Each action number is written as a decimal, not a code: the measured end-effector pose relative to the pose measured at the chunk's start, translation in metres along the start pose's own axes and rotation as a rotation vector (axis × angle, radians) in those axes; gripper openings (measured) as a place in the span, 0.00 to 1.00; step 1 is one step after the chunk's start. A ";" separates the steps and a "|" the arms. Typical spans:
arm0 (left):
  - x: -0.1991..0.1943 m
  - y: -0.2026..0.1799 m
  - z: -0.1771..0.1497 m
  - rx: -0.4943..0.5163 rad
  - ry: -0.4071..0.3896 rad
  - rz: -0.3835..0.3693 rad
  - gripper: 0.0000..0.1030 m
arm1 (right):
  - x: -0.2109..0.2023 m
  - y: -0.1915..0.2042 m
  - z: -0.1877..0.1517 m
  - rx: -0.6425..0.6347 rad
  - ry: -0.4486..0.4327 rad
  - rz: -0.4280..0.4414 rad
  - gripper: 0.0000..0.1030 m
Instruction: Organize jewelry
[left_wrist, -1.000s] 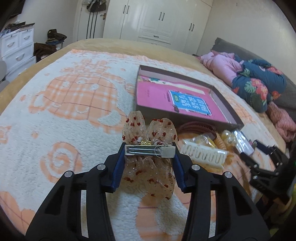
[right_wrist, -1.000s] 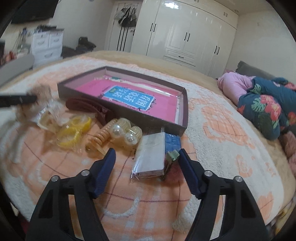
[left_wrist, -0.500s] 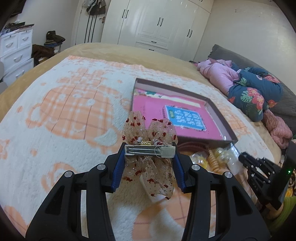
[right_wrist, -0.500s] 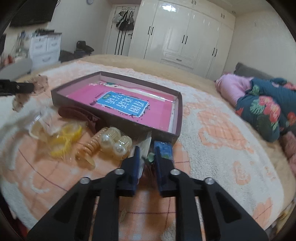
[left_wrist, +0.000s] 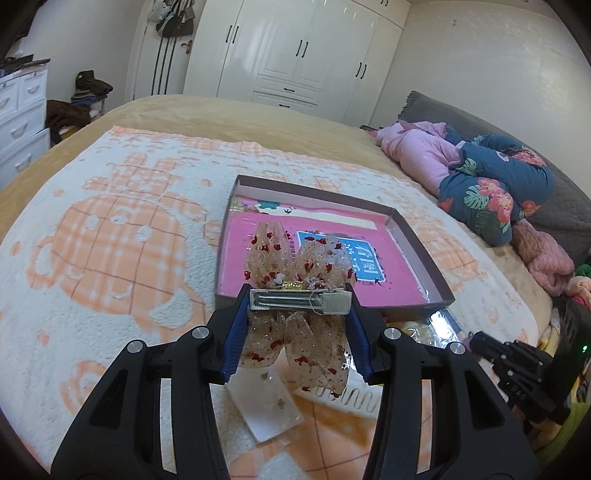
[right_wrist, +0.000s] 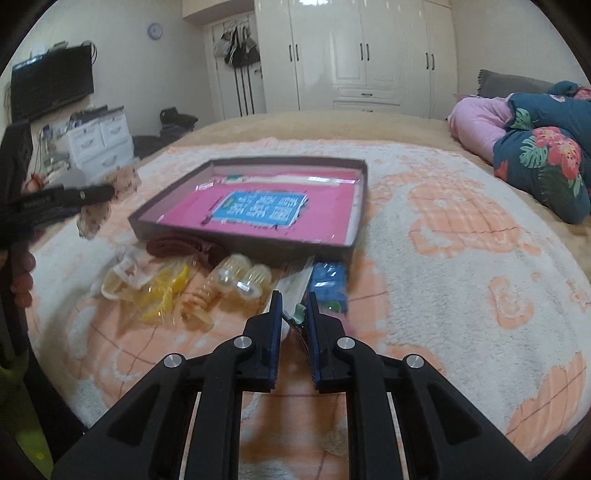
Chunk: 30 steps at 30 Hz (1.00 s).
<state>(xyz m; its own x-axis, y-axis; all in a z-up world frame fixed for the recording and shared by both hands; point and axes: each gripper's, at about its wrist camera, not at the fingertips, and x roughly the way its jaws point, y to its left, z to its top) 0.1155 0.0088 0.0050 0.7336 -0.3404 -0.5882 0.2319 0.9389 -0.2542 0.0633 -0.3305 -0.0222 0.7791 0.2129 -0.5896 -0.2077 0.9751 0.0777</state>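
- Sheer beige ribbon bow clip (left_wrist: 295, 295) with red dots: pinched by its metal bar between the blue pads of the left gripper (left_wrist: 299, 306), jaws partly closed on both bar ends, bow held off the blanket, ribbon tails hanging below the bar.
- From the left wrist view the bow sits in front of the near edge of the shallow box (left_wrist: 421, 251); box has dark walls, pink lining and a blue printed card, and lies on the orange-and-white blanket (left_wrist: 110, 229) toward the middle of the bed.
- Right gripper (right_wrist: 293, 314): jaws pressed nearly together, pinching a small green-tipped item (right_wrist: 298, 314); too small and blurred to identify.
- Loose pile on the blanket along the box's near edge: dark red hair claw (right_wrist: 181, 246), yellow pieces in clear wrap (right_wrist: 159, 291), pearl-topped clips (right_wrist: 240, 277), clear packet (right_wrist: 291, 284), blue packet (right_wrist: 328, 280).
- Under the left gripper: a flat clear packet (left_wrist: 269, 406) and a white comb (left_wrist: 351, 400) on the blanket.
- Far right edge of the bed: pink and floral bedding (left_wrist: 480, 177).
- Right wrist view is motion-blurred.
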 end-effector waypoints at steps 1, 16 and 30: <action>0.002 -0.001 0.001 0.002 0.001 -0.002 0.38 | -0.001 -0.001 0.002 0.007 -0.006 0.000 0.12; 0.041 -0.010 0.036 0.024 0.007 -0.002 0.39 | 0.014 -0.027 0.058 0.030 -0.079 0.003 0.12; 0.085 0.018 0.054 0.004 0.068 0.040 0.41 | 0.090 -0.017 0.106 -0.031 -0.013 0.004 0.12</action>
<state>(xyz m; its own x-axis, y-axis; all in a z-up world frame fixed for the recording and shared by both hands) 0.2165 -0.0002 -0.0081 0.6971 -0.3049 -0.6489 0.2058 0.9521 -0.2262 0.1997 -0.3209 0.0086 0.7858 0.2177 -0.5788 -0.2290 0.9719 0.0546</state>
